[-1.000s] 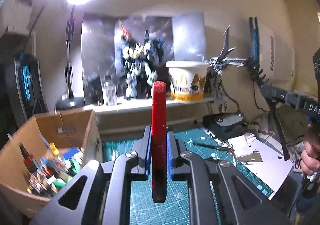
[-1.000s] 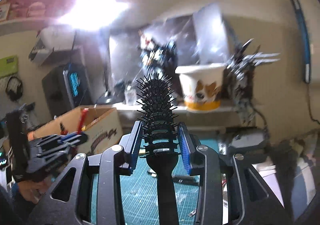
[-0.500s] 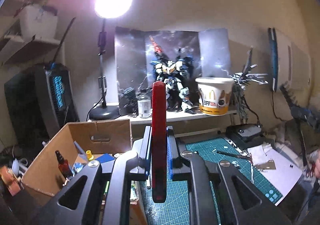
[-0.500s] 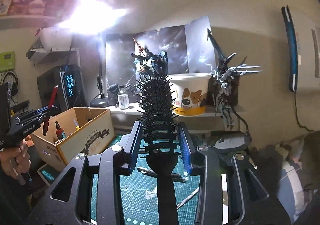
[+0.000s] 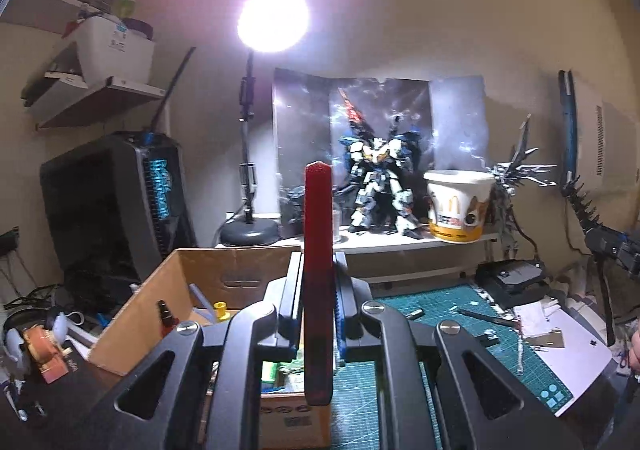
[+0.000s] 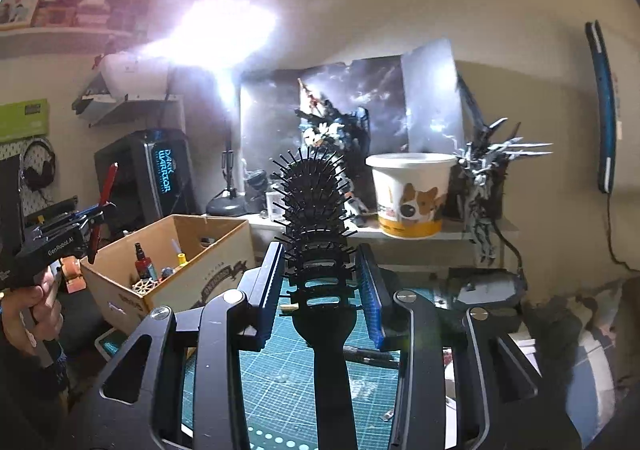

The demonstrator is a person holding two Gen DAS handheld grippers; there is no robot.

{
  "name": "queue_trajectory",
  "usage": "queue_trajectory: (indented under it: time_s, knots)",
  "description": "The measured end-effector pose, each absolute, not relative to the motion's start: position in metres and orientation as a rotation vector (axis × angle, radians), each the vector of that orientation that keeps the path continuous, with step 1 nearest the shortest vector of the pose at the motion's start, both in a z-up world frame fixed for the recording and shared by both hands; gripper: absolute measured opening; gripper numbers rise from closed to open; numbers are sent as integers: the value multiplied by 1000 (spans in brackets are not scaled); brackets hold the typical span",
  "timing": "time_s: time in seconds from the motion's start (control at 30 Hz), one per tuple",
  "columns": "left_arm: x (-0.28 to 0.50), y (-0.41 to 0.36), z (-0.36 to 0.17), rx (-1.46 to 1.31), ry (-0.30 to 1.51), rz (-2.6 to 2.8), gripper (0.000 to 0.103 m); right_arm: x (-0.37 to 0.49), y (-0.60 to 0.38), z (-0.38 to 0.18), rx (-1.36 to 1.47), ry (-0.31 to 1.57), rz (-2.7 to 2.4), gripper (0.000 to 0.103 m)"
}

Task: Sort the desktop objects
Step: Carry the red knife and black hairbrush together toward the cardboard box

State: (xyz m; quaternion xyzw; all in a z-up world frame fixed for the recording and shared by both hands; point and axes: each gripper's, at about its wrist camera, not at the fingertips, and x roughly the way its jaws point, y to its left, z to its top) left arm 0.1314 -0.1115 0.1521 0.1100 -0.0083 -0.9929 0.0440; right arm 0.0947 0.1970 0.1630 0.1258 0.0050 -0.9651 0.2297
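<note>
Beige walls enclose the room. A bright lamp point(image 5: 273, 19) on a thin pole glares above a white ledge point(image 5: 400, 244) along the back wall. A wall shelf point(image 5: 100, 99) hangs at upper left. A green cutting mat point(image 6: 276, 374) covers the surface.

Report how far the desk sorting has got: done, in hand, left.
Done: small bottles already stand in the cardboard box. In hand: the left gripper clamps a red tool above the box; the right gripper clamps a black hairbrush over the cutting mat. Left: both need dropping off, and pens still lie on the mat.
</note>
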Motion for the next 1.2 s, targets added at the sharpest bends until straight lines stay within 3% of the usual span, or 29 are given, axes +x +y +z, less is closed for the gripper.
queue_trajectory:
  time_s: [1.2]
  knots:
    - [206,-201,140,409,52,-2641,13,72,53,146,362,98,-2218,34]
